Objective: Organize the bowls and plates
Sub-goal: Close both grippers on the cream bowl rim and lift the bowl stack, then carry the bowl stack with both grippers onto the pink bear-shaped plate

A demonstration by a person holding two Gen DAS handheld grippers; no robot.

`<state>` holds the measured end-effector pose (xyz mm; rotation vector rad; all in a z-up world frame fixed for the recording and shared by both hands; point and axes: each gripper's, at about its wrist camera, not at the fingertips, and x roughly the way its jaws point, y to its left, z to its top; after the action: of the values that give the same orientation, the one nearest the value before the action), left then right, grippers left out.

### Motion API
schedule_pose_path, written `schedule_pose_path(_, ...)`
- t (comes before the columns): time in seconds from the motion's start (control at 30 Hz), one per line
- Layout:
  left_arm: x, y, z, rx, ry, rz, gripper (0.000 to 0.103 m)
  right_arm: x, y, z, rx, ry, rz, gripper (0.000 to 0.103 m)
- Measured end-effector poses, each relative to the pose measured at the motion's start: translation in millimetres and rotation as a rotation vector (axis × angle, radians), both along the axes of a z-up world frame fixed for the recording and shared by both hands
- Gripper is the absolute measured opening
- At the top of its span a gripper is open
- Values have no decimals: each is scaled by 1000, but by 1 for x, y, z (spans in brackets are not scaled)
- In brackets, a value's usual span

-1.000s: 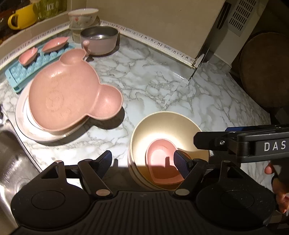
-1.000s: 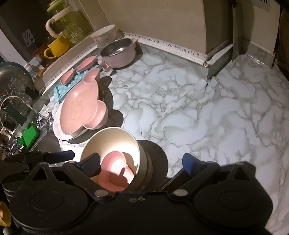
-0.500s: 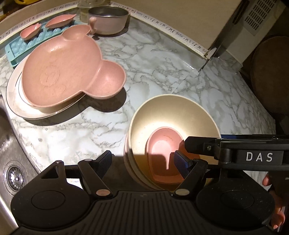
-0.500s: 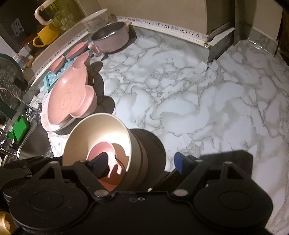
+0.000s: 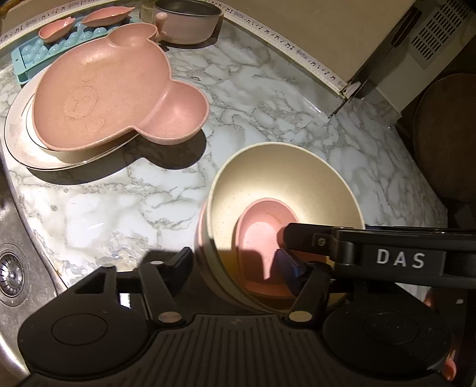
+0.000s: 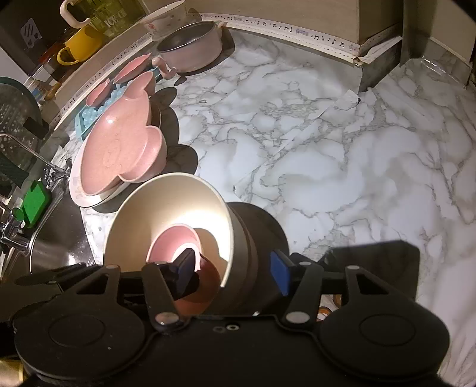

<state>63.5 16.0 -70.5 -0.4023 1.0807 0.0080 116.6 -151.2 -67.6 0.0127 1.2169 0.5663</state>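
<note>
A stack of cream bowls (image 5: 285,178) (image 6: 154,208) with a small pink dish (image 5: 258,235) (image 6: 169,241) inside is lifted and tilted over the marble counter's front edge. My left gripper (image 5: 235,265) straddles the stack's near rim, one finger outside, one inside. My right gripper (image 6: 235,271) straddles the rim on the other side, one finger inside by the pink dish, one outside the wall. A pink bear-shaped plate (image 5: 107,89) (image 6: 119,151) lies on a white plate (image 5: 20,143) at the left.
A pink pot (image 5: 187,23) (image 6: 193,50), two small pink leaf dishes (image 5: 104,15) on a blue ice tray (image 5: 32,53) stand at the back. A steel sink (image 5: 15,253) lies left. A yellow mug (image 6: 80,44) sits on the ledge. Marble counter (image 6: 327,163) stretches right.
Both grippers have closed in on the bowl stack's rim and the stack has tilted and risen. The view has moved nearer the bear plate.
</note>
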Motion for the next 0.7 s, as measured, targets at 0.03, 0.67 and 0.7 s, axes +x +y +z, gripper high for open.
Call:
schedule_pose_path(0.03, 0, 0, 0, 0, 1, 2, 61, 0, 0, 0, -1, 0, 2, 54)
schedule_pose_path(0.67, 0, -3, 13, 18, -15, -8, 59, -6, 1, 13, -7, -38, 8, 36)
schedule_pose_path(0.7, -1, -2, 16, 20, -20, -8, 59, -6, 1, 16, -6, -45, 8, 36)
